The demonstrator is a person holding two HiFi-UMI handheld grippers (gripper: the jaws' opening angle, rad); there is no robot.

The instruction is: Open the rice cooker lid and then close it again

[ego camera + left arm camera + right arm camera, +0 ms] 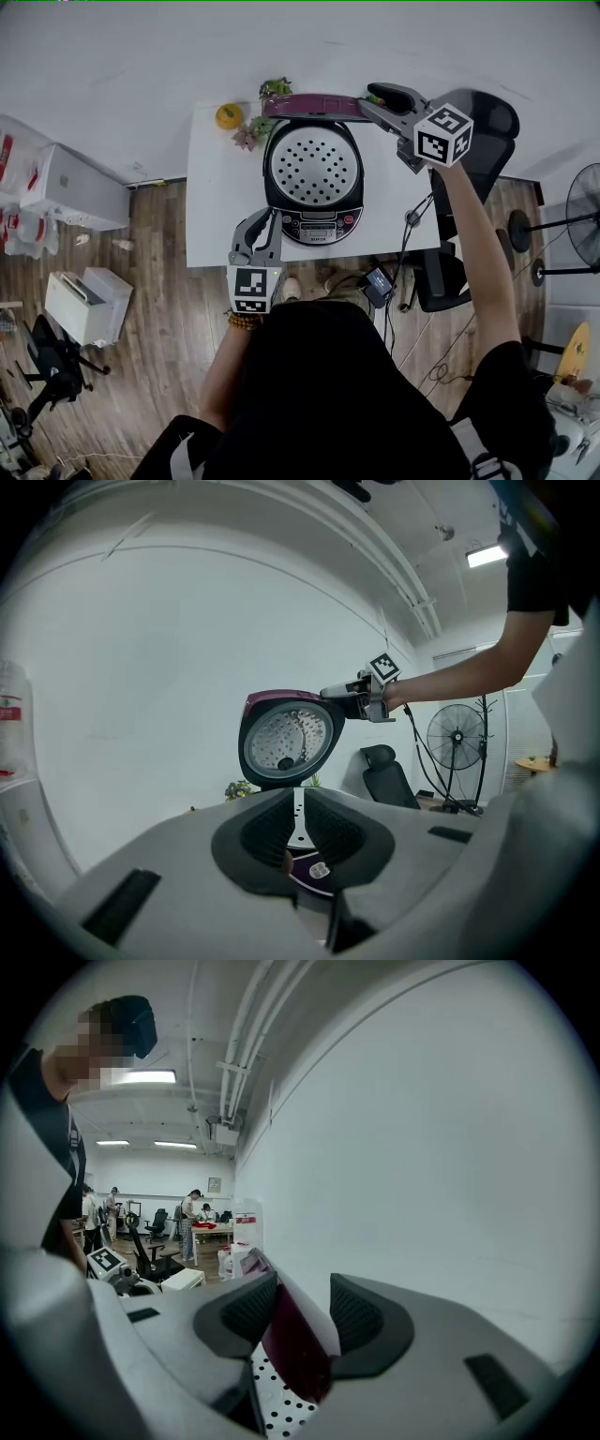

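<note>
I'm gripping the lid (pixel 295 1344) with my right gripper (pixel 300 1309), jaws clamping its rim, and it's standing upright. I'm judging the opening half done, with the closing waiting. My left gripper (pixel 300 819) is hovering with the rice cooker (pixel 314 202) just ahead, jaws nearly together on nothing. I'm counting one cooker, one lid, two grippers.

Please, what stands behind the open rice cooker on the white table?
A yellow round object and small plants show at the left end of the raised lid. Whatever stands directly behind the lid is covered.
</note>
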